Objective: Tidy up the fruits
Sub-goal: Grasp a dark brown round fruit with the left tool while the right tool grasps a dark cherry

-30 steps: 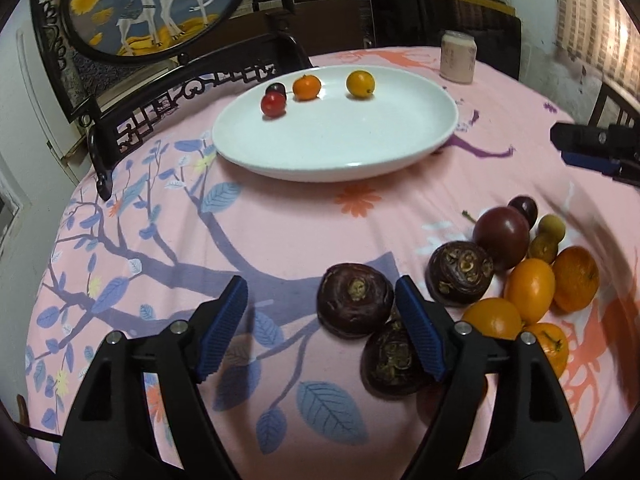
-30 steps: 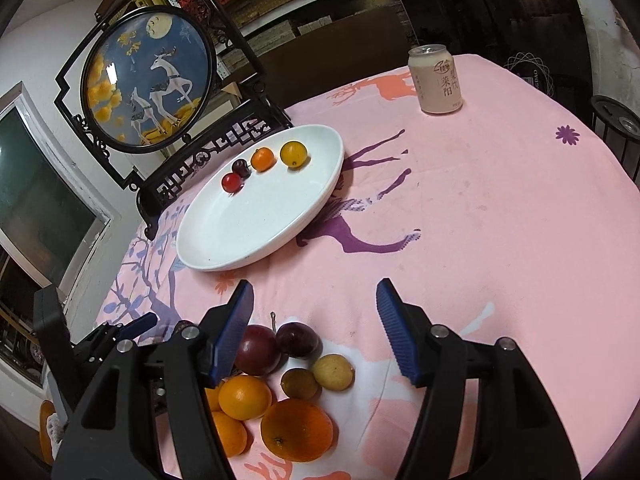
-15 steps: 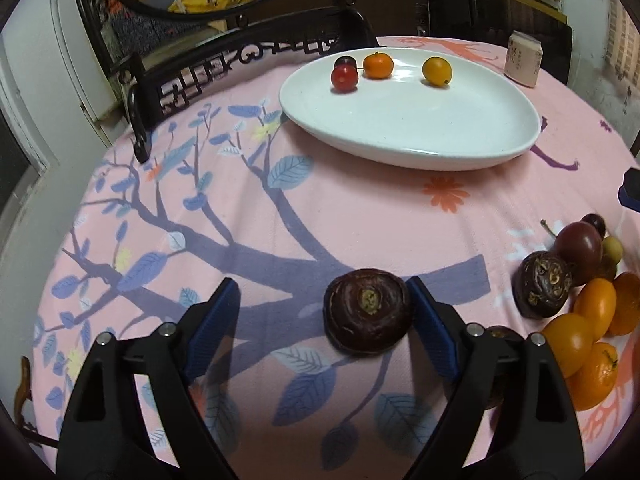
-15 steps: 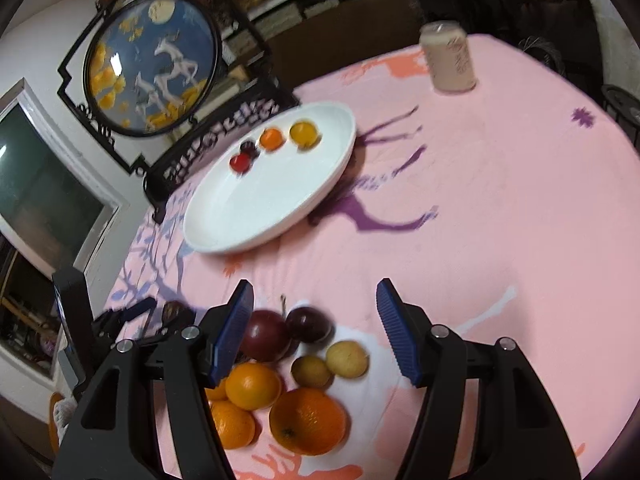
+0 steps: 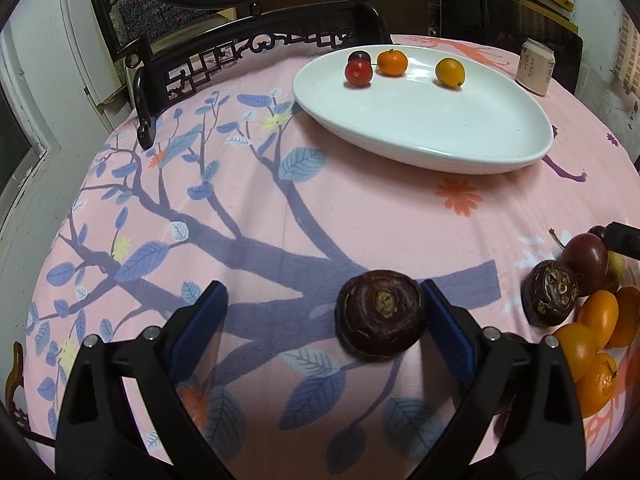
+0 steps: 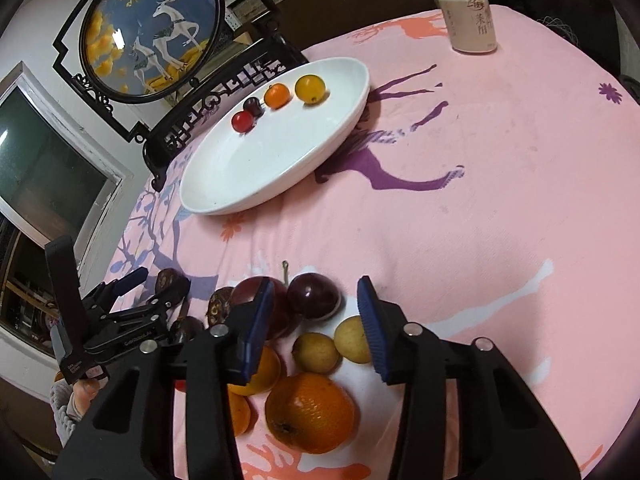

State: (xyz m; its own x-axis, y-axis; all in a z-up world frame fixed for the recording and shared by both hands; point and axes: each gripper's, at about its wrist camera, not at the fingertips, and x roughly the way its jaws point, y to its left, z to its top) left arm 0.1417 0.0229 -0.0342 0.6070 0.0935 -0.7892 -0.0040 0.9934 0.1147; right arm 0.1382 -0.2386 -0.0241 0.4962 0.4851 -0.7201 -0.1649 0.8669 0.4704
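Note:
A dark brown water chestnut (image 5: 381,314) lies on the pink cloth, against the right finger of my open left gripper (image 5: 324,312). A second chestnut (image 5: 551,298) sits by a heap of oranges (image 5: 596,318) and a plum (image 5: 584,258) at the right. The white plate (image 5: 472,136) holds a red fruit (image 5: 359,73), a dark one, an orange one and a yellow one (image 5: 450,72). My right gripper (image 6: 316,316) is open above the heap: a plum (image 6: 314,296), two pale yellow fruits (image 6: 316,352) and a big orange (image 6: 310,412). The left gripper (image 6: 132,304) shows at the left.
A drink can (image 6: 468,18) stands at the far edge of the table. A black carved stand with a round deer picture (image 6: 154,32) is behind the plate (image 6: 224,168). The round table's edge curves off at the left (image 5: 48,248).
My left gripper has swung left and forward, so one chestnut now lies between its fingers and the heap is off to the right. My right gripper has dropped closer over the heap.

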